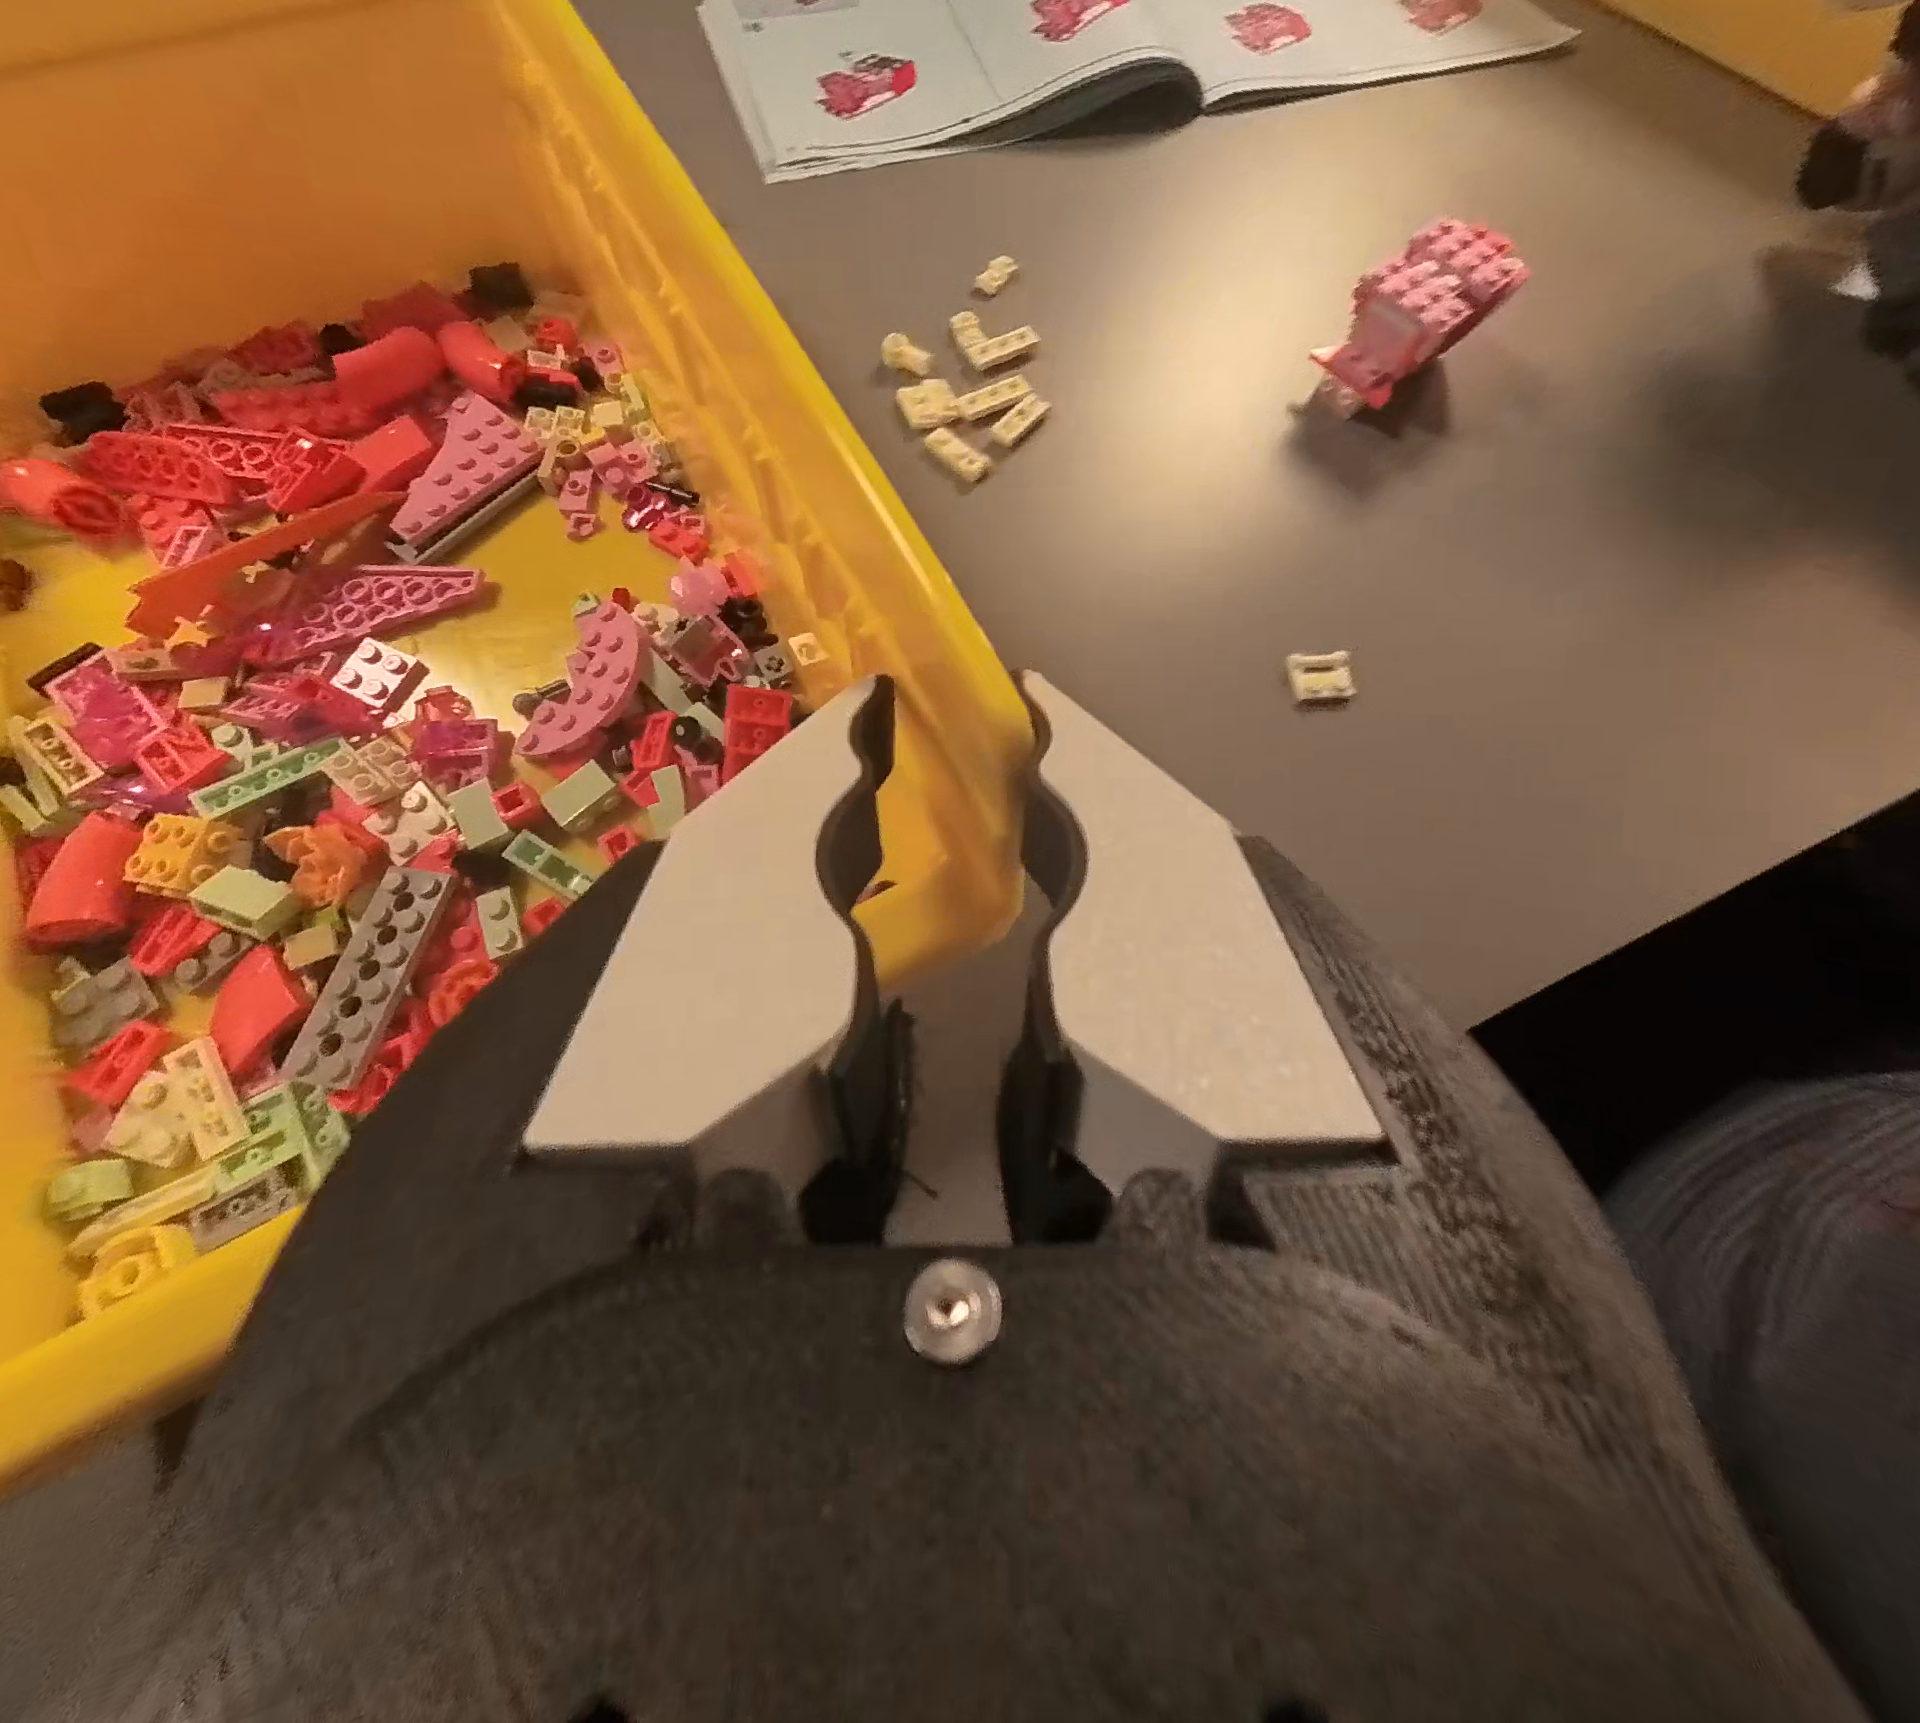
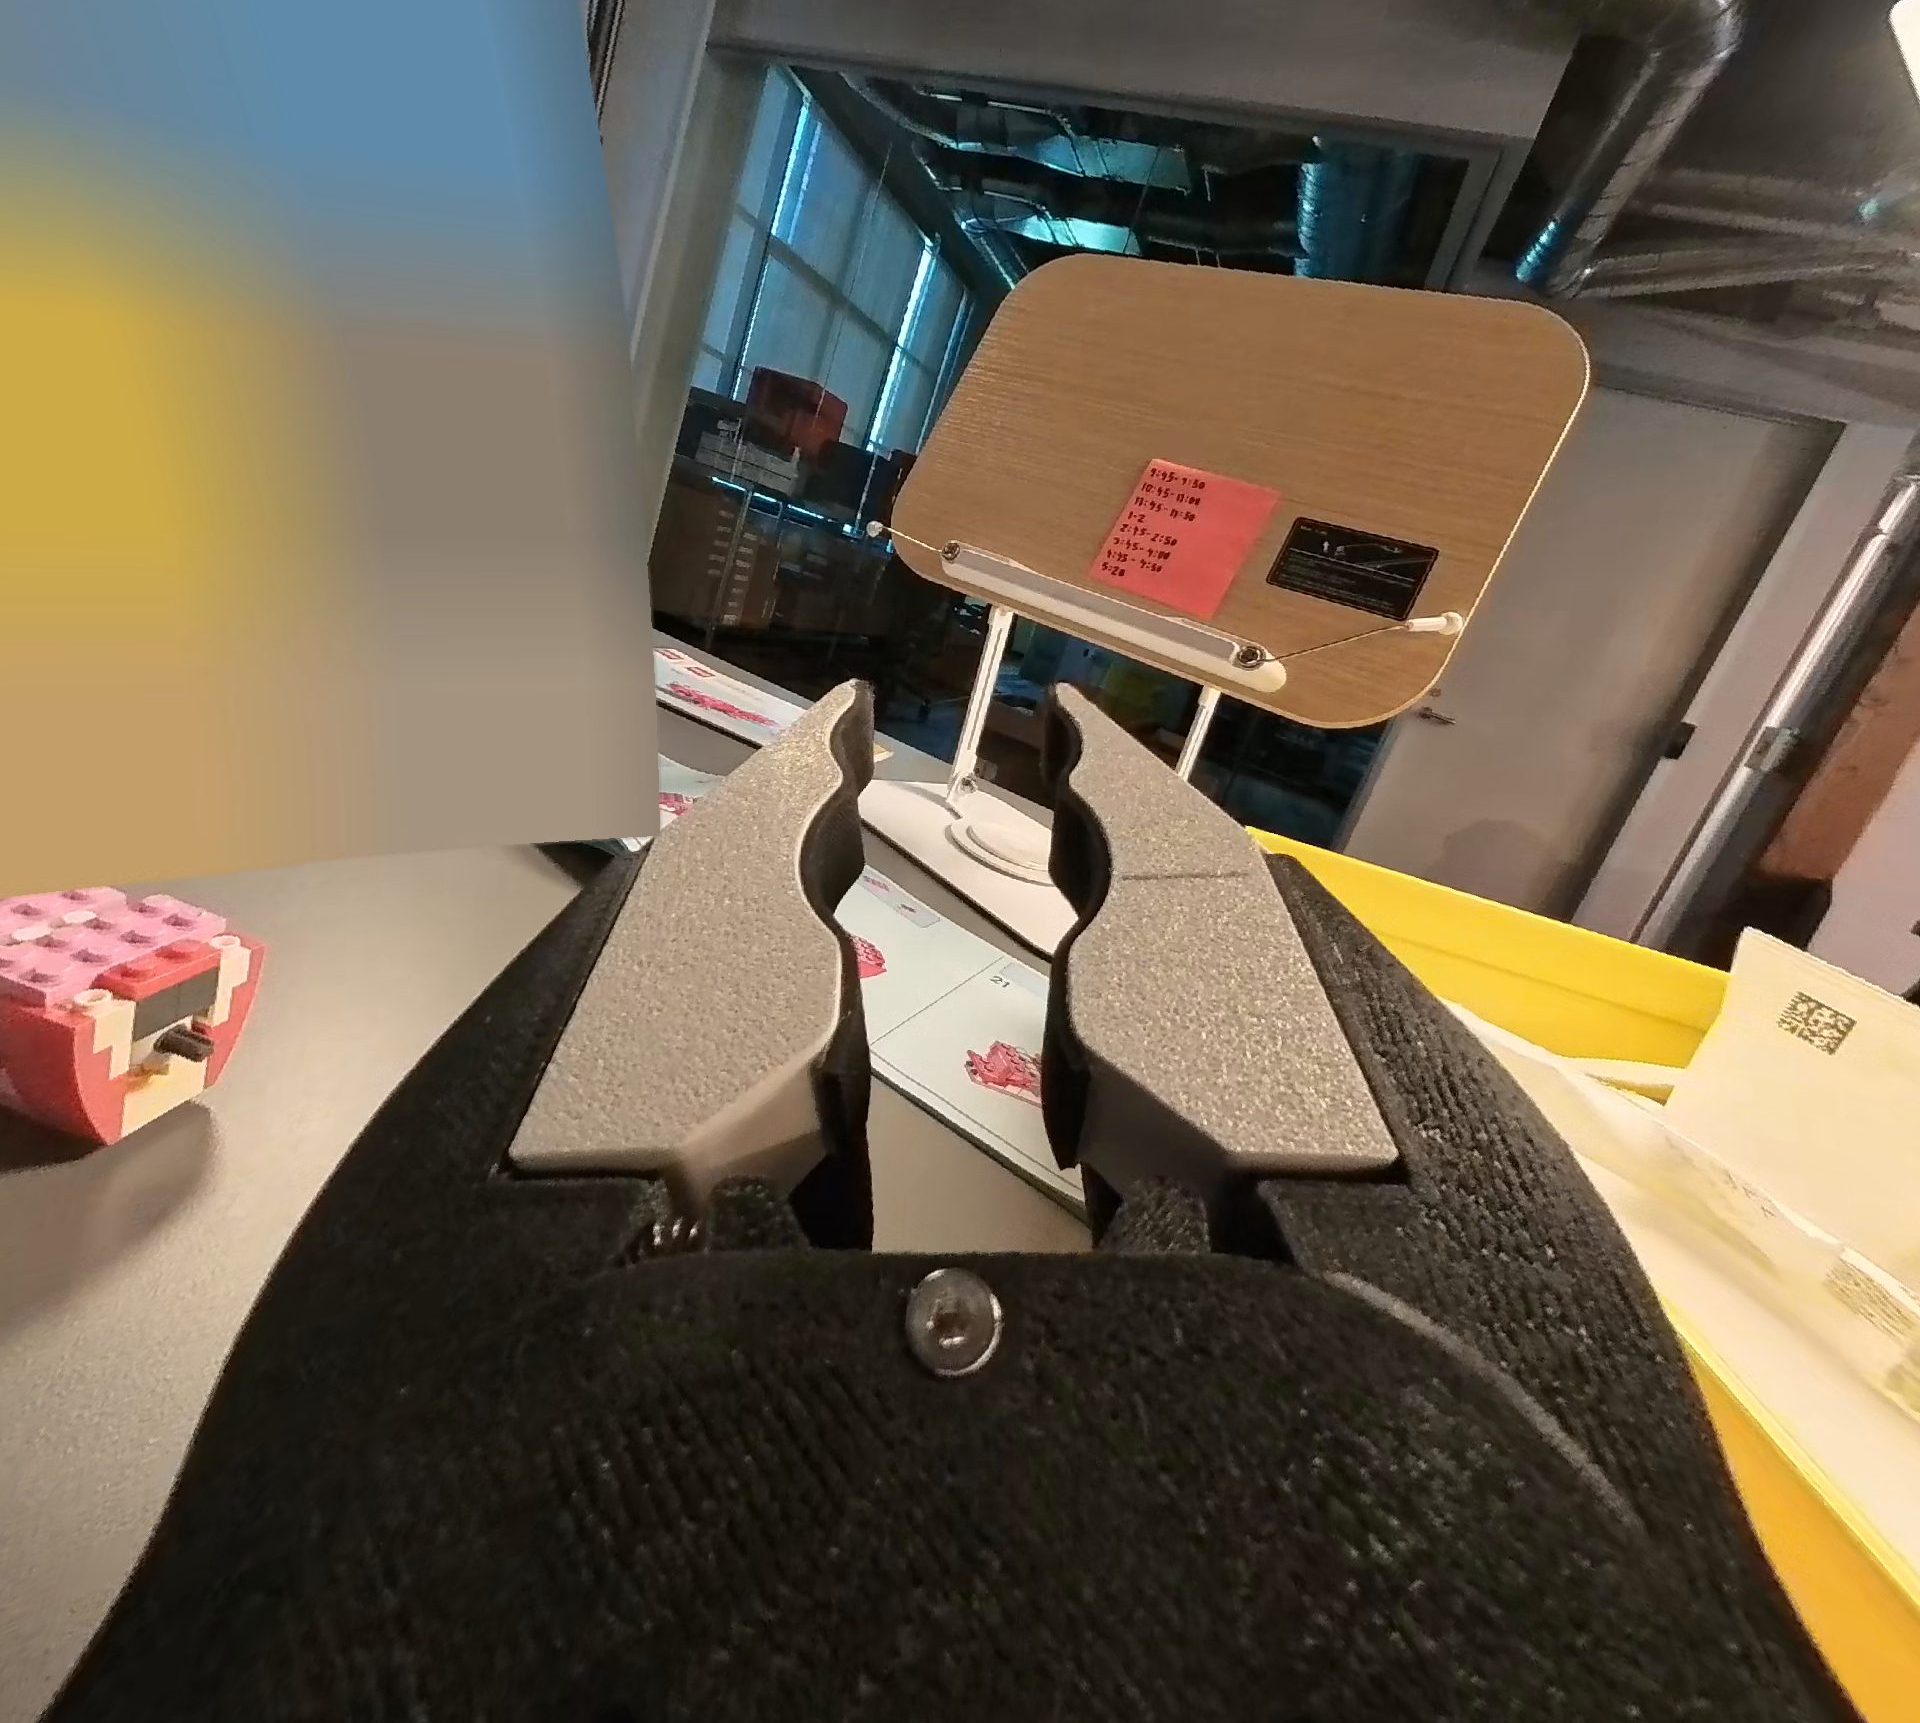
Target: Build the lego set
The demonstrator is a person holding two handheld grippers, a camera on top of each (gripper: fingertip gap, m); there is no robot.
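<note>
Yellow bin (image 1: 260, 63) wall runs between the left claw (image 1: 956, 717) fingers at the bin's near corner; whether they pinch it, I cannot tell. Right claw (image 2: 956, 707) hangs released, empty. Pink brick model (image 1: 1434, 291) sits right of the bin on the counter (image 1: 1351, 842).

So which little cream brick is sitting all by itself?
The cream brick nearest the jaws, alone on the table; the others huddle in a cluster farther away.

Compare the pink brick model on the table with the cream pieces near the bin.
The pink brick model is one assembled block, far bulkier; the cream pieces are small, loose and scattered. The model is pink and red, the pieces pale cream. Both lie on the dark table, outside the yellow bin.
</note>
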